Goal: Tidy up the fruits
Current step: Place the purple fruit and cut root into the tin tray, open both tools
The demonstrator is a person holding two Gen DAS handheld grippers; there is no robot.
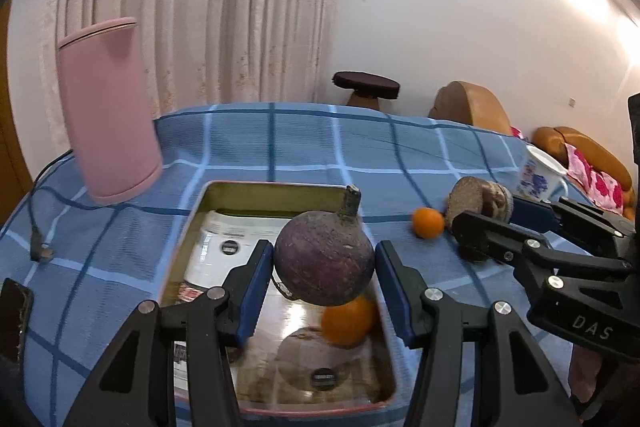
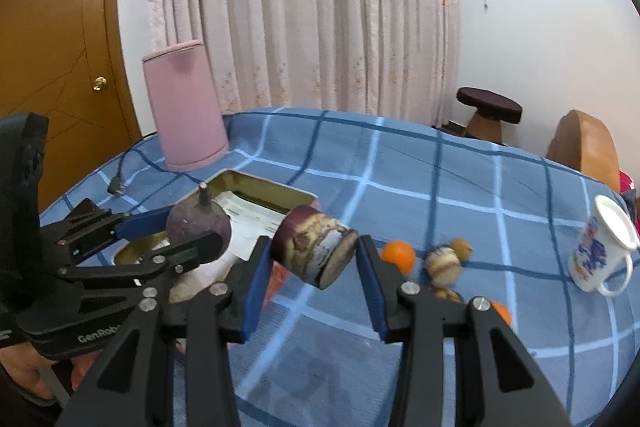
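Note:
My left gripper (image 1: 324, 263) is shut on a round purple root with a stub stem (image 1: 324, 263) and holds it above a shiny metal tray (image 1: 276, 191). An orange (image 1: 346, 321) lies in the tray under it. My right gripper (image 2: 314, 259) is shut on a cut brown-and-purple chunk (image 2: 314, 253) and holds it above the blue checked cloth, just right of the tray (image 2: 240, 183). Another orange (image 2: 398, 255) and small brown-striped pieces (image 2: 444, 265) lie on the cloth to the right. In the left wrist view the right gripper (image 1: 486, 215) and an orange (image 1: 428, 223) show right of the tray.
A tall pink bin (image 1: 108, 111) stands at the back left of the table. A cable with a plug (image 1: 40, 247) lies at the left. A white mug with blue print (image 2: 600, 259) stands at the right. A stool (image 2: 488, 111) and brown sofa (image 1: 472, 107) are beyond the table.

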